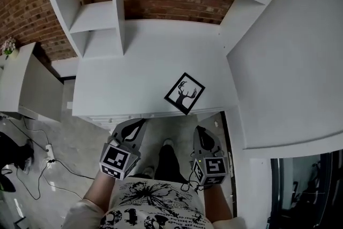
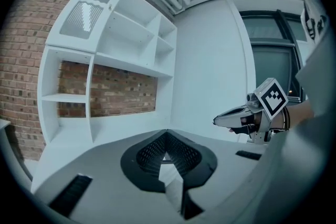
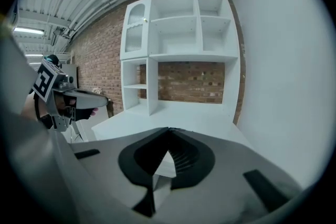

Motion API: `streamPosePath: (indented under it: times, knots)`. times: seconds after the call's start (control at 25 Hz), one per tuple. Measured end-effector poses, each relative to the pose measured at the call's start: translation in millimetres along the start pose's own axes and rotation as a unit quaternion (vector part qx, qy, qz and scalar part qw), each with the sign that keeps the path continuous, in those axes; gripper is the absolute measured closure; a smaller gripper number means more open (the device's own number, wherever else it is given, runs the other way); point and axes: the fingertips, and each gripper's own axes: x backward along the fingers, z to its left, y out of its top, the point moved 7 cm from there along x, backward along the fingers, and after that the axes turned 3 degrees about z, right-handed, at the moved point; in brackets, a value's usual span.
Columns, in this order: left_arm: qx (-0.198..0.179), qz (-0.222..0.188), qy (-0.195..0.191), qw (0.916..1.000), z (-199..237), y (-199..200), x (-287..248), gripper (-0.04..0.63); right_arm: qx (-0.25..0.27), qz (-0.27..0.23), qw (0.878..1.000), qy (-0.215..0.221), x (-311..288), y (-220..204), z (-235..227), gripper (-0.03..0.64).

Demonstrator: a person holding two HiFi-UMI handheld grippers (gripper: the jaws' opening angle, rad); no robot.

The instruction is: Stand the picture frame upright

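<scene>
Only head view: picture frame (image 1: pixel 184 93) flat

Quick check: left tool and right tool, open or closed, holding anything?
Left tool: closed, holding nothing.
Right tool: closed, holding nothing.
The picture frame lies untouched on the desk.

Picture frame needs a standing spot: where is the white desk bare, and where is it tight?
The desk is bare left of the picture frame along the front edge, and behind it up to the brick wall. The shelf unit's compartments look empty. Tightest is the front right corner, where the frame lies flat close to the white side panel.
</scene>
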Motion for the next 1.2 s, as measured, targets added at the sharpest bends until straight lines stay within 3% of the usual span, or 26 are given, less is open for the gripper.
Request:
streamPosePath:
  times: [0.36,0.56,0.76,1.2]
  knots:
    - [0.009,0.005,0.041,0.9991,21,26,-91,0.592,-0.009,0.008,0.999,0.037,-83,21,-78,0.611]
    - [0.017,-0.015,0.069,0.9973,40,37,-146,0.592,-0.013,0.025,0.997,0.067,-136,31,-121,0.611]
    - [0.035,-0.009,0.091,0.9952,61,37,-185,0.592,-0.023,0.053,0.995,0.076,-177,38,-152,0.611]
    - [0.084,0.045,0.055,0.9939,77,-29,-238,0.592,-0.035,0.176,0.983,0.03,-242,-40,-171,0.609]
